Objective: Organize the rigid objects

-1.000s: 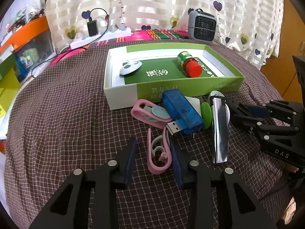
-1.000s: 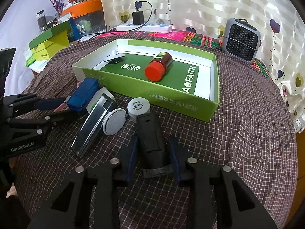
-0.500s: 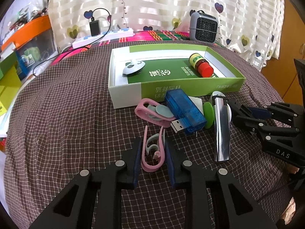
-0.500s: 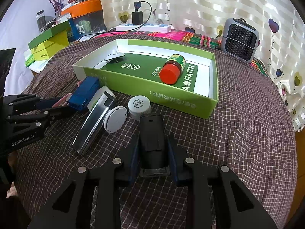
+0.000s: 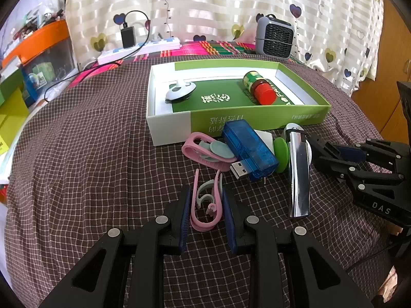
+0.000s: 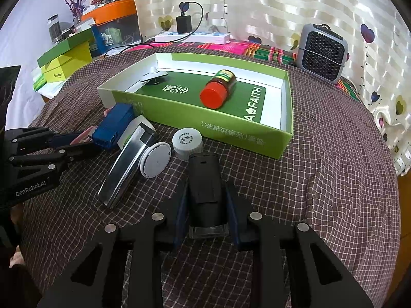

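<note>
Rigid odds and ends lie in a loose pile on the checked brown cloth (image 5: 77, 179) just in front of a shallow green-and-white box (image 5: 257, 122), which already holds a red-capped bottle (image 5: 259, 87) and a small white suction hook (image 5: 179, 91). Both grippers appear to be at the grasping step. The left gripper (image 5: 205, 205) has its blue-padded fingers closed in on either side of a pink clip (image 5: 206, 205), apparently touching it, while the clip looks to rest on the cloth. The right gripper (image 6: 205, 205) is clamped on a black oblong device (image 6: 205, 187) whose far end sits against a white screw cap (image 6: 187, 141). Left in the pile are a blue USB gadget (image 5: 249, 151), a second pink clip (image 5: 203, 151), a green disc (image 5: 281, 154), a chrome piece (image 5: 298, 174) and a white round disc (image 6: 155, 160). The next move likely calls for lifting each held item clear of its neighbours, carrying it over the near wall of the box and setting it down on free floor beside the bottle, which could roll. The cloth covers what may be a bed or a bench; that cannot be told. Behind stand a small grey fan heater (image 6: 323, 51), a power strip with a charger (image 6: 192, 37), heart-patterned curtains (image 5: 231, 7) and stacked boxes (image 6: 66, 61) to one side.
</note>
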